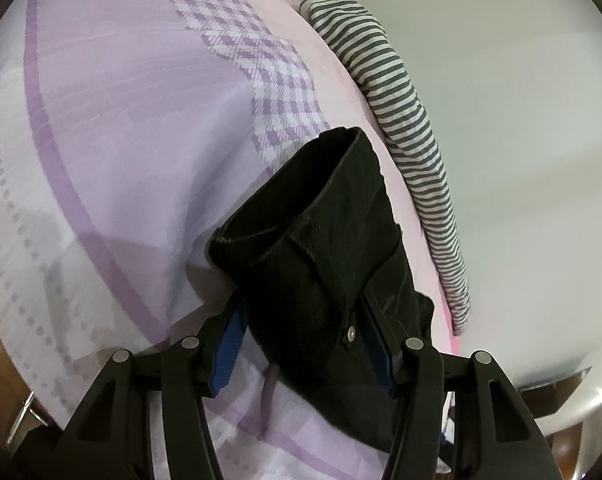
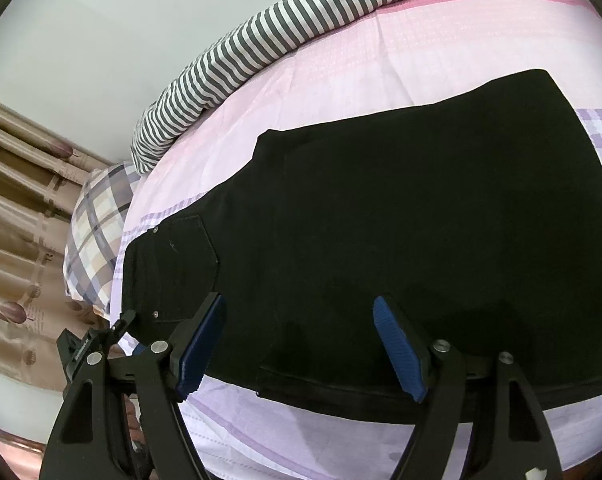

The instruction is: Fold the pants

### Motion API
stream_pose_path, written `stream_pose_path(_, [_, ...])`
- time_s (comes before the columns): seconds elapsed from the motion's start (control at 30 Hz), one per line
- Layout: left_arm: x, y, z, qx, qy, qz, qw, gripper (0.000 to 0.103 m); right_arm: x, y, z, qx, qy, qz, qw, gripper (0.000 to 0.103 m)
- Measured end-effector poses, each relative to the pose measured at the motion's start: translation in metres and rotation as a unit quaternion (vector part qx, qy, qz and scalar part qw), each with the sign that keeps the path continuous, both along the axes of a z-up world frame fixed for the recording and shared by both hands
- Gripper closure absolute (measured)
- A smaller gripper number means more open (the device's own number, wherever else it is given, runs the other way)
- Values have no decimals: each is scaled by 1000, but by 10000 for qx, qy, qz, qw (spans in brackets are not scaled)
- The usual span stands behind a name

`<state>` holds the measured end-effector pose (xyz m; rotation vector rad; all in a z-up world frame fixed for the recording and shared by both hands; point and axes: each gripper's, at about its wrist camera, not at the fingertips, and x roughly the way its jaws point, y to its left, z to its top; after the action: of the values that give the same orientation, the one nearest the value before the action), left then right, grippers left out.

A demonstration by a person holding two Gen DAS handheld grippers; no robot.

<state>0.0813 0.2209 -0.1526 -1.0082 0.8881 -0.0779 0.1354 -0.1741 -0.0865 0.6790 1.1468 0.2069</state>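
Mid-fold: left tool (image 1: 301, 344) clamps the black pants (image 2: 401, 220) waistband at lower centre; right tool (image 2: 299, 344) gapes wide over pants on bed (image 2: 421, 60). Next: right grasps hem.

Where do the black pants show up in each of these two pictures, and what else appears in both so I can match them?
Left wrist view: the black pants sit lower centre, their waistband end between the left tongs, waist opening gaping.
Right wrist view: they spread flat across the centre and right, beyond the open right tongs.
Shared landmark: the grey-and-white striped cloth along the bed's far edge, against the wall.
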Motion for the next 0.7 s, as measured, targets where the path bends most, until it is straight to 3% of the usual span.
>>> stream_pose_path(0.17, [6, 0, 1, 10, 1, 119, 9999, 46, 0, 1, -2, 2, 9, -1, 10000, 29])
stream_pose_path(0.27, [7, 0, 1, 198, 318, 282, 9989, 70, 0, 0, 0, -2, -43, -37, 10000, 29])
stream_pose_path(0.33, [6, -1, 6, 223, 311, 290, 9988, 76, -2, -3, 5, -4, -113, -82, 9999, 29])
stream_pose_path(0.5, [18, -33, 60, 1151, 18, -20, 9933, 79, -8, -19, 20, -23, -326, -266, 9991, 29])
stream_pose_path(0.7, [44, -111, 138, 2030, -765, -972, 9713, 80, -20, -59, 38, -10, -549, -670, 9962, 29])
